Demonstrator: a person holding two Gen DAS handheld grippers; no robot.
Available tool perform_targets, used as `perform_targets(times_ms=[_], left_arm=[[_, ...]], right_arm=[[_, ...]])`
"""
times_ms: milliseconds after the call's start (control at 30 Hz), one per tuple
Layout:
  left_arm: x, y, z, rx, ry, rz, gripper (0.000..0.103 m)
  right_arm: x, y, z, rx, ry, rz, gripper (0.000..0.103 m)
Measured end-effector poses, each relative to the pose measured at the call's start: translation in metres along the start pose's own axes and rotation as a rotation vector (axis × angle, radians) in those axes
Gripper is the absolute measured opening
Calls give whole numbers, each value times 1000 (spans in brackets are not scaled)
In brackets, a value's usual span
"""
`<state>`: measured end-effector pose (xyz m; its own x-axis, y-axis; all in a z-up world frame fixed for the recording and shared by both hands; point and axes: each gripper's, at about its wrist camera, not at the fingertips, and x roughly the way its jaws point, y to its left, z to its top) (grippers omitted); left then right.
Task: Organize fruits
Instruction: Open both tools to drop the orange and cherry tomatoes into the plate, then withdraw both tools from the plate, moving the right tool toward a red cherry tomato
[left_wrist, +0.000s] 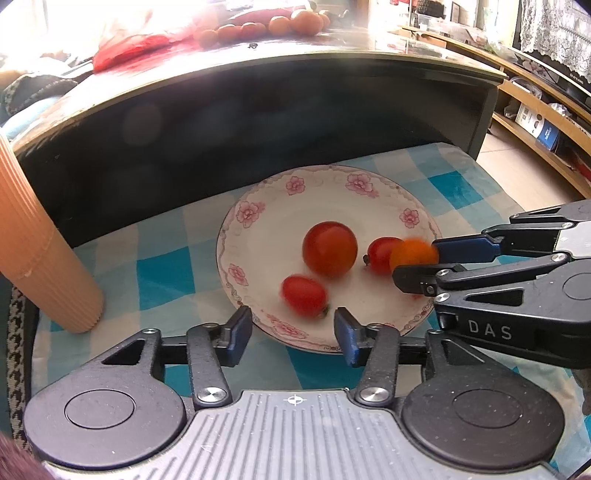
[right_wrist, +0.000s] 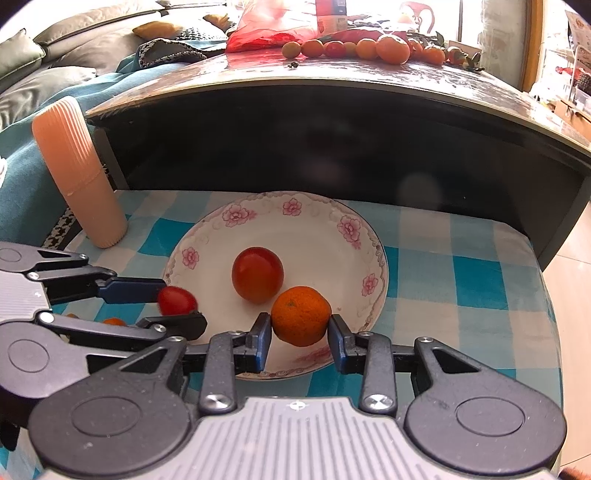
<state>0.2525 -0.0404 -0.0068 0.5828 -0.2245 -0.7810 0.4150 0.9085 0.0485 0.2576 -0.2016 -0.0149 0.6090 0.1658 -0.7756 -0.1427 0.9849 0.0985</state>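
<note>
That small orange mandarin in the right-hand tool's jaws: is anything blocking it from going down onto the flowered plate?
Nothing visible does. The small orange mandarin hangs over a bare patch of the white flowered plate. The big round red tomato sits just behind it, and a small red cherry tomato lies close by.

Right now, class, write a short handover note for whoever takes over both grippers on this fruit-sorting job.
Left gripper: open, with a blurred cherry tomato on the plate just past its fingertips.
Right gripper: shut on a mandarin, over the plate's near side.
Done: large tomato and second cherry tomato are on the plate.
Left: set the mandarin down; probably fetch the fruit row on the dark tabletop behind.
</note>
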Motion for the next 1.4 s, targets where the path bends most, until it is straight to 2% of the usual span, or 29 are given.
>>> perform_targets(times_ms=[433,867,1400], left_arm=[[-15,2,2,1,-47,15,70],[-21,-5,-5,36,-45,15,70],[-41,-6,-22,43,-46,5,71]], right_arm=[[-8,-2,3,14,-26,-9,55],[-18,-2,3,24,-52,-24,55],[-42,12,-8,8,-63,0,55]])
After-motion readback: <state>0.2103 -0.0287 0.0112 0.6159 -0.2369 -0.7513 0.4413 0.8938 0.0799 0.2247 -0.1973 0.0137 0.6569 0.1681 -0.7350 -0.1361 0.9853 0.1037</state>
